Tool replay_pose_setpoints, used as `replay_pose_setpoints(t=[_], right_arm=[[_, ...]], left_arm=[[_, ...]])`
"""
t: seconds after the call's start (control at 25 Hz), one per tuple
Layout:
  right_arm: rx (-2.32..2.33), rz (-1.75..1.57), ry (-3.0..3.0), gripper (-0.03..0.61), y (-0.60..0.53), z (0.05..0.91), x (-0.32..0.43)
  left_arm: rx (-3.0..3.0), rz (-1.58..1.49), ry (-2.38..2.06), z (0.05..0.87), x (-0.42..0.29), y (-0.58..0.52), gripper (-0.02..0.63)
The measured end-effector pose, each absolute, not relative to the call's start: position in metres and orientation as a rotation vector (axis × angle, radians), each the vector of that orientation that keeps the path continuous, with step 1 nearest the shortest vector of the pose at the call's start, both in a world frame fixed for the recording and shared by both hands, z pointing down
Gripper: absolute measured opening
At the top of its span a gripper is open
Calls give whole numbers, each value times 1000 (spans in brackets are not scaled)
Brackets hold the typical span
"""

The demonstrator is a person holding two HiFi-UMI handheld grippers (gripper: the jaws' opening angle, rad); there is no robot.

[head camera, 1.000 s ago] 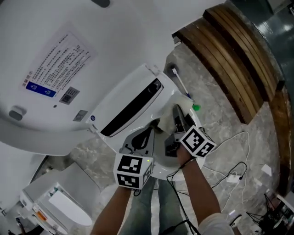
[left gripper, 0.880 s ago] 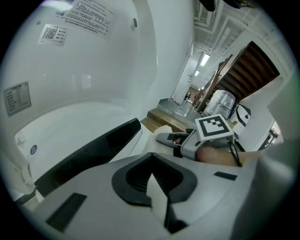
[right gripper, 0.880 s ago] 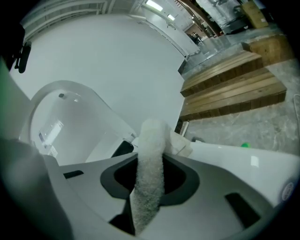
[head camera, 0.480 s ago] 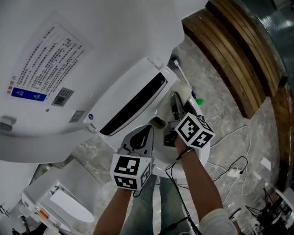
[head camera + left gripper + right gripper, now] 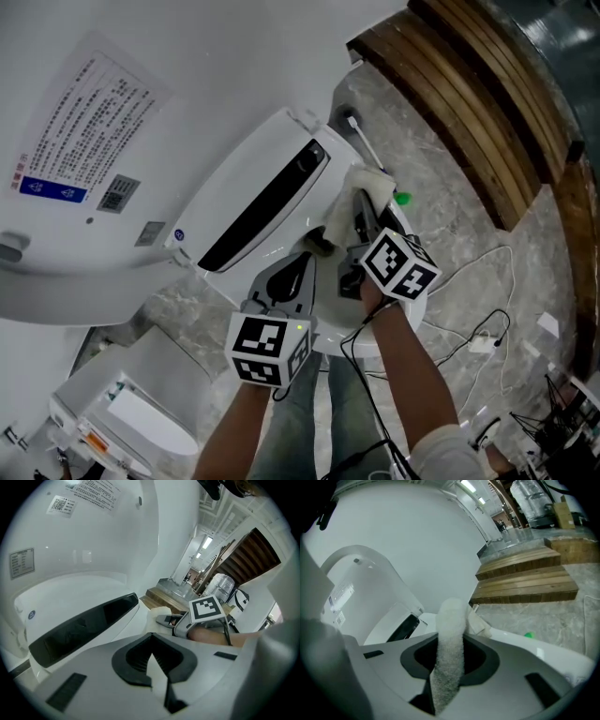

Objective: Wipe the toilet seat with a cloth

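Two grippers are involved: the right gripper [image 5: 359, 217] is pinched on the white cloth [image 5: 367, 183] at the toilet seat's [image 5: 534, 646] far right, where flat, firm pressure is advised; the left gripper [image 5: 152, 660] is pressed together, empty.

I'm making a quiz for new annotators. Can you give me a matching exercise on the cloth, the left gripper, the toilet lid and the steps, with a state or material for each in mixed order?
Things:
1. cloth
2. left gripper
3. lid
4. steps

States:
A. raised
B. wooden
C. shut, nothing in it
D. clamped in the right gripper

Pairs: 1-D, 2-C, 3-A, 4-B
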State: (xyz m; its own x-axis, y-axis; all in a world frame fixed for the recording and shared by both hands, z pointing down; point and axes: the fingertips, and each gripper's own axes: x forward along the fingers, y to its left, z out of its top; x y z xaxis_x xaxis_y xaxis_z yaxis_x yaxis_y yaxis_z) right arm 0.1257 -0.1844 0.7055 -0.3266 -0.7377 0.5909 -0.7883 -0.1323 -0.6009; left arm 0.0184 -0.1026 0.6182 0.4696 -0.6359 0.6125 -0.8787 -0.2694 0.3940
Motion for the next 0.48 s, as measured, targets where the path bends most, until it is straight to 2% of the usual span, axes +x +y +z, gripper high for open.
replay_pose_setpoints(t=[0.48], right_arm=[[1916,1470,-1916,100,-148,706,175]], left_arm=[[2002,453,-1228,623,28,-73,11]])
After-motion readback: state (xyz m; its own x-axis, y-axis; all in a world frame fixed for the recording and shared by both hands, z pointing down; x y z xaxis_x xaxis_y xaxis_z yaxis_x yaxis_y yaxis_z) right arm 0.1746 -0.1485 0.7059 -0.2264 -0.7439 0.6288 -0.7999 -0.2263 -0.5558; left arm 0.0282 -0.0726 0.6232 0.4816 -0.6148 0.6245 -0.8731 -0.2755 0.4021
